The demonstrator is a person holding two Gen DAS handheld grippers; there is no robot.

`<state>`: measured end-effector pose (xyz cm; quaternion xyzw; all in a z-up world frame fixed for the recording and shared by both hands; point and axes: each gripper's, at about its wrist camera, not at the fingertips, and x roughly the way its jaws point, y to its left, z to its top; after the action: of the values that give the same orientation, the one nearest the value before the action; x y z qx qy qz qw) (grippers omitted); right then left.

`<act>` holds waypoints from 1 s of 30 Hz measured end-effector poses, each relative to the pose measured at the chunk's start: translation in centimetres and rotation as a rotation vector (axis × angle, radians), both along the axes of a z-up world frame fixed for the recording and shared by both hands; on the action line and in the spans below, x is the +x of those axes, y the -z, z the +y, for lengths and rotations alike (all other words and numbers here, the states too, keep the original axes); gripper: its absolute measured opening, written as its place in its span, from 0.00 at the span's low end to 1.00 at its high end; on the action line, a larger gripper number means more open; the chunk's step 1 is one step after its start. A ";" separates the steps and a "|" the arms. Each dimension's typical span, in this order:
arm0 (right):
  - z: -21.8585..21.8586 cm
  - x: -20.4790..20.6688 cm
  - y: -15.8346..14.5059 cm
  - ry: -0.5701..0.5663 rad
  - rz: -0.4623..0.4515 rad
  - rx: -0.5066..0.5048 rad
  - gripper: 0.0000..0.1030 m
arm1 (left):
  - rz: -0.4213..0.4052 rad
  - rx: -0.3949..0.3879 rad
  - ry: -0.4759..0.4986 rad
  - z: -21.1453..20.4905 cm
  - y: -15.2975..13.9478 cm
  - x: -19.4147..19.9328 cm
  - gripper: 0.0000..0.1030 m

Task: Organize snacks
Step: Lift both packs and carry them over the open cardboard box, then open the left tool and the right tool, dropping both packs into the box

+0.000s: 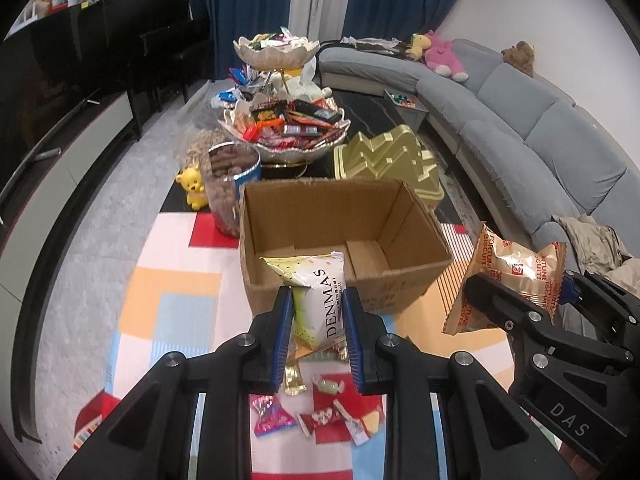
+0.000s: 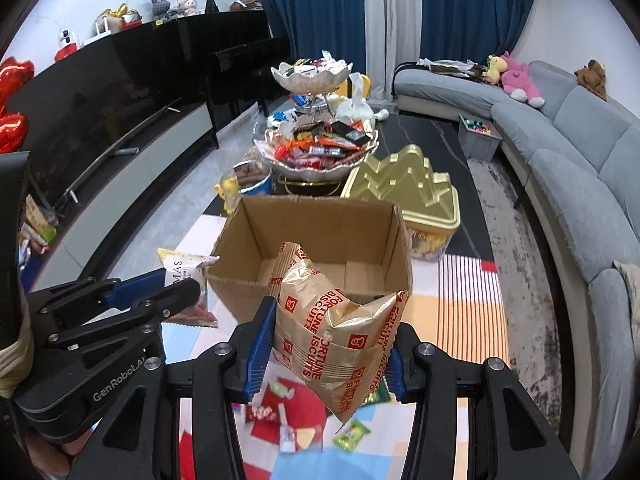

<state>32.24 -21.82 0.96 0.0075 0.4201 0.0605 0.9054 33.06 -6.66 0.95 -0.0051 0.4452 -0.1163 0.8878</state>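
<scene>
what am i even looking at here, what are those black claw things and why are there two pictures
Those black claws are hand-held two-finger grippers; a person carries one in each hand. Each has a wide-angle camera looking along its fingers, so you get one picture per gripper.

In the left camera's picture, the left gripper is shut on a white DENMAS snack bag. In the right camera's picture, the right gripper is shut on a gold Fortune Biscuits bag. Each gripper also shows at the edge of the other's picture.

Just ahead stands an open cardboard box, which looks empty. Small wrapped candies lie on the colourful mat below. Behind the box are a tiered snack dish and a gold tin.
</scene>
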 end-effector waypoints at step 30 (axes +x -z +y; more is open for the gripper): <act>-0.9 11.7 2.7 0.033 0.041 -0.012 0.47 | 0.019 0.017 0.046 -1.0 3.3 10.8 0.25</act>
<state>43.95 -22.68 -1.71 0.0104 0.4389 0.0427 0.8975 43.88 -7.70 -2.37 0.0116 0.4545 -0.1329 0.8807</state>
